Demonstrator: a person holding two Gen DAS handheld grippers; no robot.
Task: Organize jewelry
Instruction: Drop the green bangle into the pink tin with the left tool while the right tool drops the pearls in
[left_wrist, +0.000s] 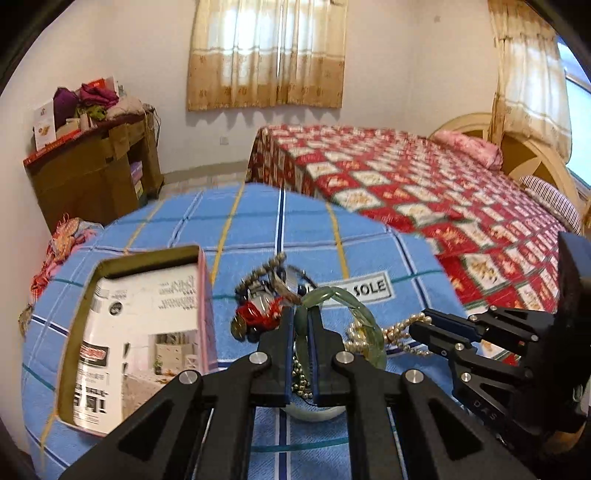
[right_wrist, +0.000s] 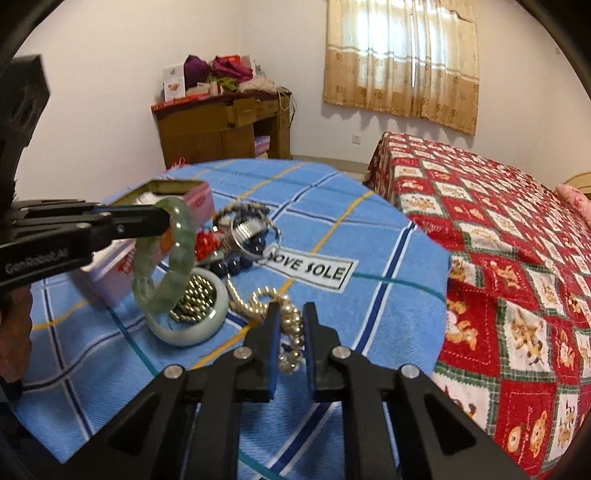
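Observation:
My left gripper (left_wrist: 301, 321) is shut on a green jade bangle (left_wrist: 354, 302) and holds it upright above the blue checked cloth (left_wrist: 258, 229). The right wrist view shows that bangle (right_wrist: 146, 273) hanging from the left gripper (right_wrist: 168, 218). My right gripper (right_wrist: 291, 321) is shut on a pearl strand (right_wrist: 266, 295), which trails onto the cloth; the left wrist view shows the right gripper (left_wrist: 415, 326) with the pearls (left_wrist: 395, 330). A white bangle (right_wrist: 184, 338) lies flat with gold beads (right_wrist: 192, 299) inside. Behind it sits a tangled jewelry pile (right_wrist: 240, 236).
An open pink box (left_wrist: 147, 332) with printed packaging inside stands at the left of the small round table, close to the left gripper. A bed with a red patterned cover (right_wrist: 517, 258) runs along the right. A wooden cabinet (left_wrist: 92, 166) stands at the far wall.

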